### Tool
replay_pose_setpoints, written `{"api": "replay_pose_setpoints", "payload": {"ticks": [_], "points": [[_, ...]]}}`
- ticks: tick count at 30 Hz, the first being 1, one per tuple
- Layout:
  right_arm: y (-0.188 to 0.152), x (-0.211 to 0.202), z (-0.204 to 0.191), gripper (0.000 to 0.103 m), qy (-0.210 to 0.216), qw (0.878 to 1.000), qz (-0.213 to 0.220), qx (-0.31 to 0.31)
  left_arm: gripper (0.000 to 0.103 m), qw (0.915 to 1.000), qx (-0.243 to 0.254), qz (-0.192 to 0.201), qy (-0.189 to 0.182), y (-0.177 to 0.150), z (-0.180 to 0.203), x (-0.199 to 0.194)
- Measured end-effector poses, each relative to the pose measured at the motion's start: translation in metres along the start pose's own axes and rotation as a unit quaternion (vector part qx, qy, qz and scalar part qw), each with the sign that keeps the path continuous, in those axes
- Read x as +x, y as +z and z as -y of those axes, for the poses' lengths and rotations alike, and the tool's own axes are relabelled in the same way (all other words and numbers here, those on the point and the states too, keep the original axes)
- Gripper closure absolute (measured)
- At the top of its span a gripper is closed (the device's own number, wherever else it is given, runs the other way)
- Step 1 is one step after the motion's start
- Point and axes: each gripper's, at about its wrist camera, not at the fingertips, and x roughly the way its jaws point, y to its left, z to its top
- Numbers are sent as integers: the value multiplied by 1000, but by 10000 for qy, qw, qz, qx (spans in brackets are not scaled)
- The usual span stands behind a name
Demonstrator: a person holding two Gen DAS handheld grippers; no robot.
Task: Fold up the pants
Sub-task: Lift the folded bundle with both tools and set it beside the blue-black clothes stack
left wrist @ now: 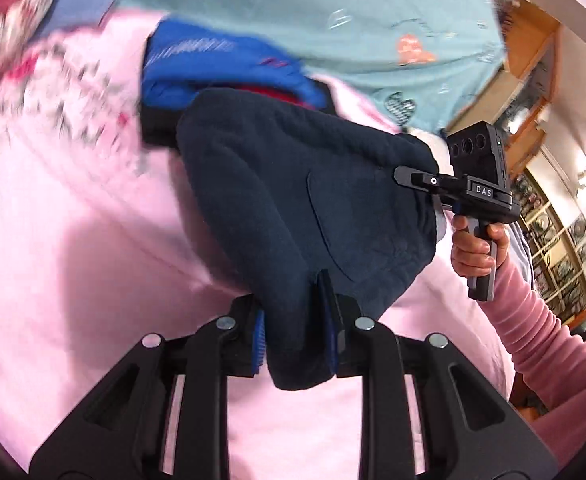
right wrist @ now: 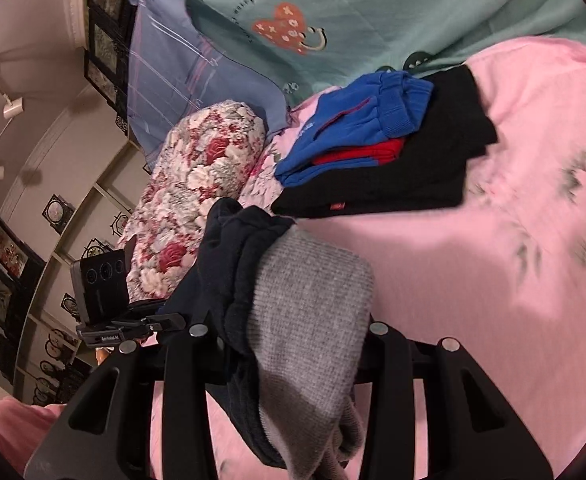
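The navy pants [left wrist: 293, 200] hang in the air above the pink bedspread [left wrist: 73, 248], held at two ends. My left gripper [left wrist: 295, 332] is shut on one end of them. My right gripper [left wrist: 417, 179] grips the other end, seen from the side in the left wrist view. In the right wrist view my right gripper [right wrist: 293, 340] is shut on bunched navy cloth [right wrist: 233, 264] with a grey ribbed cuff [right wrist: 309, 312]. The left gripper [right wrist: 133, 328] shows there at the lower left.
A pile of folded clothes, blue [right wrist: 357, 124], red [right wrist: 357, 156] and black [right wrist: 413, 172], lies on the bedspread [right wrist: 473, 280] beyond the pants. A floral pillow [right wrist: 197, 188], a lilac pillow [right wrist: 173, 72] and a mint quilt [right wrist: 373, 12] lie behind. Shelves [left wrist: 557, 240] stand beside the bed.
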Motion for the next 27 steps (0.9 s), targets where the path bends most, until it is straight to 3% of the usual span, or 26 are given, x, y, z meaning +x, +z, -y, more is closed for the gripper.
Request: {"api": "replay_pose_setpoints", "payload": {"ticks": [3, 5, 7, 9, 12, 14, 16, 19, 22, 25, 27], "points": [[15, 42, 26, 63, -170, 9996, -226, 83, 75, 9992, -304, -215, -145, -6, -23, 12], [16, 65, 46, 57, -496, 9979, -356, 217, 60, 9993, -315, -215, -5, -7, -29, 9], [12, 72, 60, 46, -540, 9972, -323, 400, 55, 9992, -354, -150, 137, -6, -32, 2], [8, 67, 67, 42, -379, 9979, -236, 477, 55, 9990, -341, -5, 283, -5, -30, -9], [7, 49, 68, 39, -572, 9963, -223, 607, 57, 9943, -57, 535, 922, 5, -16, -37], [5, 27, 60, 39, -768, 9958, -13, 500, 42, 9899, 237, 852, 1111, 14, 3, -53], [3, 6, 48, 39, -1006, 9933, 456, 327, 34, 9879, 636, 962, 1038, 31, 28, -52], [4, -13, 23, 39, -683, 9935, 914, 25, 31, 9884, 1150, 750, 653, 57, 56, -23], [15, 6, 8, 41, -256, 9963, 808, -142, 31, 9927, 1074, 390, 382, 76, 55, 17], [22, 39, 17, 47, -266, 9978, 605, -37, 34, 9929, 916, -160, 746, 81, 32, 65], [21, 52, 32, 62, -616, 9966, 542, 56, 38, 9939, 756, -219, 772, 77, 20, 69]]}}
